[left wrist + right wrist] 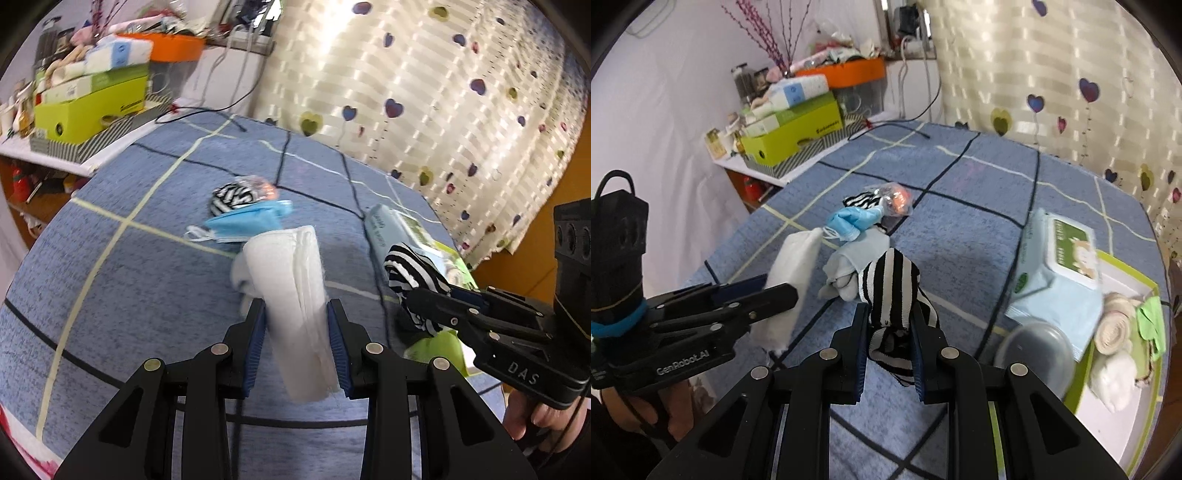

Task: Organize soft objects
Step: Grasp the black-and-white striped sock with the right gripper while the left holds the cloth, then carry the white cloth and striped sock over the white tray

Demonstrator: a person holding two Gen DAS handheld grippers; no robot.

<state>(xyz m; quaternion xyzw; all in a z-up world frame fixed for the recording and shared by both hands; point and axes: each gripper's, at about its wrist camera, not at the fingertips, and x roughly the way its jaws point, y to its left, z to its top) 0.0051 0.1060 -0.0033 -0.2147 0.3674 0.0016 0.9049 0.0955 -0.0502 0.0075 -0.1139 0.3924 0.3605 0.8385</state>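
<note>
Currently both claws are loaded above the blue checked bed cover. Left gripper: jaws clamped on a folded white cloth, held upright. Right gripper: jaws clamped on a striped sock, its loose end hanging below the pads. Likely step: carrying both to the green-rimmed tray at the cover's right edge. To do it well, keep each grip firm, lift clear of the pile, and lower each item onto a bare part of the tray beside the rolled cloths already there. Count on the cover: one second striped sock, one blue face mask, one grey cloth, one wipes pack.
</note>
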